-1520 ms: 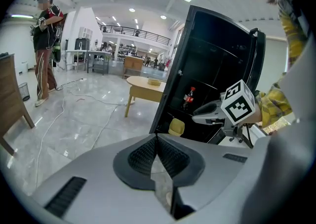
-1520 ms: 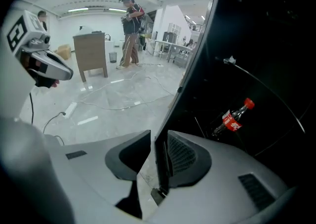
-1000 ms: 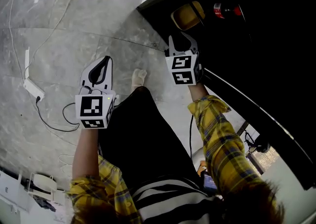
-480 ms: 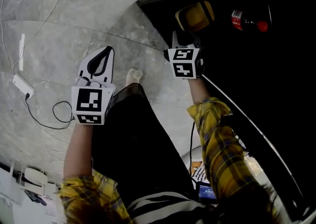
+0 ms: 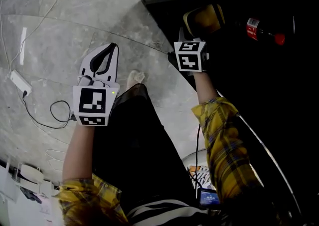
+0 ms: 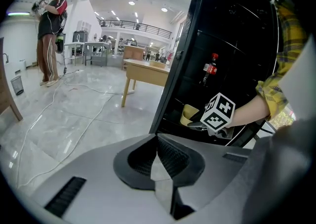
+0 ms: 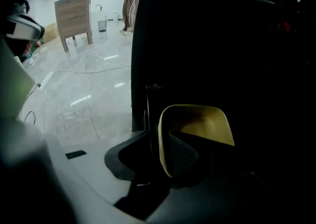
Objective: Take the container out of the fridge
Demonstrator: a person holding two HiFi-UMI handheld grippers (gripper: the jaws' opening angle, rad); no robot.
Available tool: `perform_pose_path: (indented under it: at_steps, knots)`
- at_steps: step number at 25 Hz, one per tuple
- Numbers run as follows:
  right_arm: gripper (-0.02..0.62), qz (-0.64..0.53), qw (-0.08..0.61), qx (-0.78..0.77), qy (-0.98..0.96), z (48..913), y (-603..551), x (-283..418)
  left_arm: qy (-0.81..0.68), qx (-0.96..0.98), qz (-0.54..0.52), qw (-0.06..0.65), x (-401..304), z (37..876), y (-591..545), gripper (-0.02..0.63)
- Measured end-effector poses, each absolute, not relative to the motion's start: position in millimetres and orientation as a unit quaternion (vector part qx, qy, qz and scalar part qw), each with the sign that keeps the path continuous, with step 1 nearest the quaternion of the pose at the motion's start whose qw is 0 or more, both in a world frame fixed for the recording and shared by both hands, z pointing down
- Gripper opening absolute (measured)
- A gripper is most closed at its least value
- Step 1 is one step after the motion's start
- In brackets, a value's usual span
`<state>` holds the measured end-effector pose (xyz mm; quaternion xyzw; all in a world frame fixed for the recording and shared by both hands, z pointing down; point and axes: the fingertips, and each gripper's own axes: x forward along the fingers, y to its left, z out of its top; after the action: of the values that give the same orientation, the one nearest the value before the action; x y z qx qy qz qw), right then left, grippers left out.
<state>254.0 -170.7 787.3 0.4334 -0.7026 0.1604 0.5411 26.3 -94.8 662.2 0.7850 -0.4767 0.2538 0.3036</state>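
Head view: we count one bottle (image 5: pixel 261 31) and one yellow container (image 5: pixel 204 18), its wall clamped by the right gripper (image 7: pixel 159 151); the left gripper (image 6: pixel 158 146) is closed, empty.

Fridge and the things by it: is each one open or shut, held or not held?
Fridge: open, dark inside.
Yellow container: in the fridge, its wall pinched by the right hand-held gripper.
Cola bottle: upright in the fridge, red cap on, untouched.
Right hand-held gripper: shut on the yellow container's wall.
Left hand-held gripper: shut, empty, outside the fridge.
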Motion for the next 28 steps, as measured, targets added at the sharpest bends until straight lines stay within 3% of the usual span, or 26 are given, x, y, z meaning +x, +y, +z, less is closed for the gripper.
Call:
perform_pose_path:
  at_steps: [5,10,28]
  knots:
    - [0.103,0.151,0.553,0.432,-0.696,798,-172,258,-0.484,0.781,0.254,0.300,21,663,-90,0.020]
    - [0.041,0.128,0.565,0.427,-0.694,793,-175,257,-0.485,0.781,0.258,0.299,19,664,-86,0.020]
    - [0.037,0.123,0.550,0.407,-0.719,725,-133,215,-0.493,0.782,0.252,0.288,-18,621,-83,0.020]
